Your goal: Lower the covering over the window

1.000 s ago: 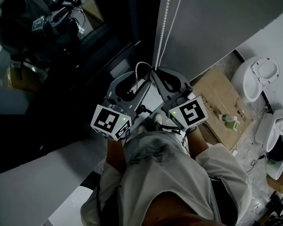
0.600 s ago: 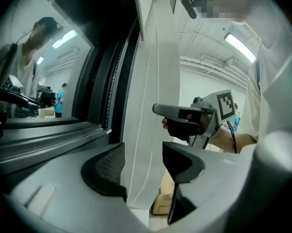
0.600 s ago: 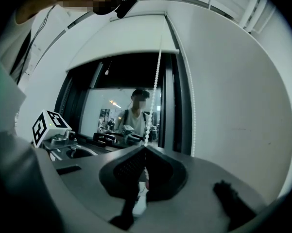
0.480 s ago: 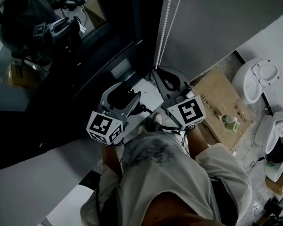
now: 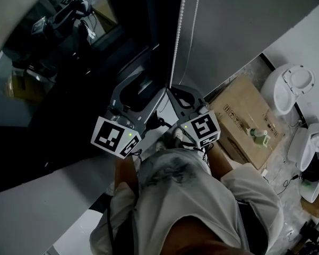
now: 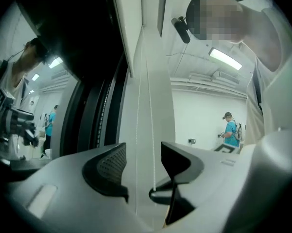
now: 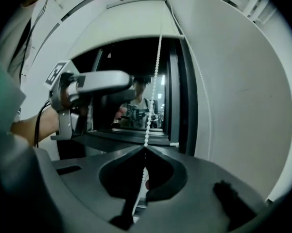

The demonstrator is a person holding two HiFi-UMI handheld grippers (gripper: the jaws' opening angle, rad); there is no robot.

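A white bead chain [image 5: 177, 36] hangs in two strands beside the dark window [image 5: 69, 47]. My right gripper [image 5: 172, 91] is shut on one strand, and the right gripper view shows the chain [image 7: 155, 72] running into the closed jaws of that gripper [image 7: 145, 147]. My left gripper [image 5: 143, 81] sits just left of it and a little higher. In the left gripper view both strands of the chain [image 6: 155, 130] pass between the jaws of the left gripper [image 6: 143, 152]. Those jaws are closing, but the pads do not touch the chain. A pale blind [image 7: 126, 25] covers the top of the window opening.
A grey wall [image 5: 244, 15] stands right of the window frame. Below on the floor are a cardboard box [image 5: 244, 121] and white ceramic fixtures [image 5: 292, 86]. A person in a teal shirt [image 6: 231, 130] stands far off. The glass reflects me and the grippers.
The left gripper's jaws have spread wider and it has moved up along the chain. The right gripper, still shut on the chain, has shifted slightly left. The chain loop between them is no longer visible.
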